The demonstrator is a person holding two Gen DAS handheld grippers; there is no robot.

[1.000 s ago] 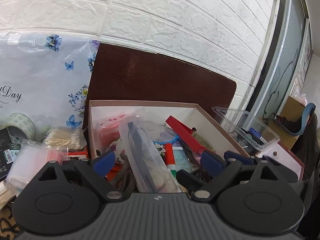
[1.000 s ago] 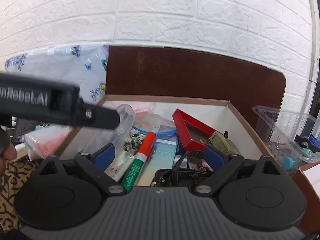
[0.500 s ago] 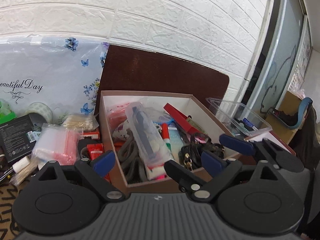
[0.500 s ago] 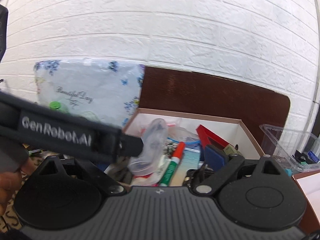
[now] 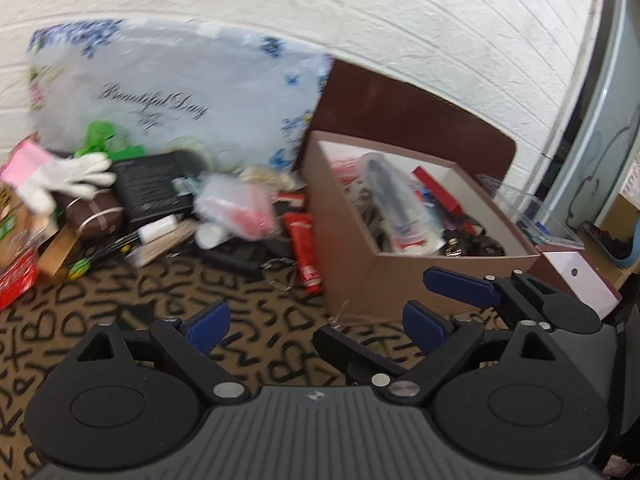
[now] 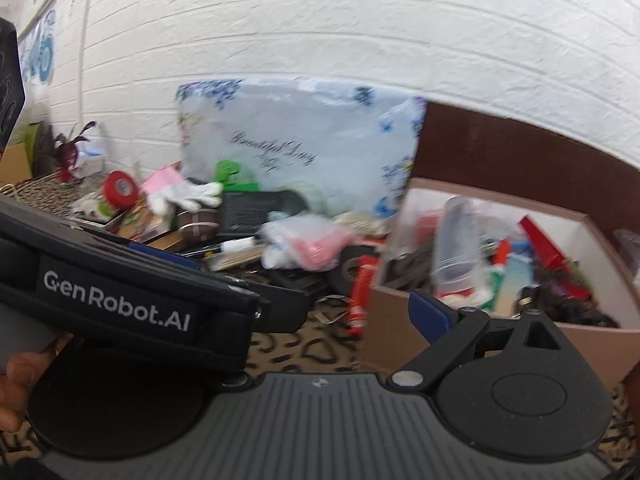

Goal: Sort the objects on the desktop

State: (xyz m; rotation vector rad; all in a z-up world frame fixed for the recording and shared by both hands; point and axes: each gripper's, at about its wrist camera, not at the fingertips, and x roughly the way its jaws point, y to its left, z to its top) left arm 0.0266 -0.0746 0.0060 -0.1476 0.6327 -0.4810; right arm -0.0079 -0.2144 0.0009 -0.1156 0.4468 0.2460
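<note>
Brown cardboard box [image 5: 420, 276] on the right of the desk [image 5: 120, 304], crammed with clutter: a clear plastic tube [image 5: 394, 196] lying along it, a red-capped marker [image 6: 500, 256], a flat red case [image 5: 434, 184], dark cords at the near corner. Just left of the box, outside it, a red tube [image 5: 304, 248] flat on the letter-patterned cloth, and beyond that a loose pile: clear bag with red contents [image 5: 236, 208], black booklet [image 5: 154, 184], white glove [image 5: 64, 180], green toy [image 5: 102, 136]. Behind the pile, a floral "Beautiful Day" bag [image 5: 172, 92] leaning on the white brick wall [image 5: 360, 12]; behind the box, a dark brown board [image 5: 404, 120]. To the box's right, a clear plastic tray [image 5: 532, 216].

Left gripper [image 5: 316, 322] over bare cloth, short of the box, blue-padded fingers [image 5: 210, 322] spread apart and empty. Right gripper [image 6: 352, 312] near the box's front wall; only one blue finger pad [image 6: 430, 312] visible, the other hidden behind the left tool's body, so cannot tell its state from that view; in the left view its fingers [image 5: 460, 286] seem parted, with nothing between.
</note>
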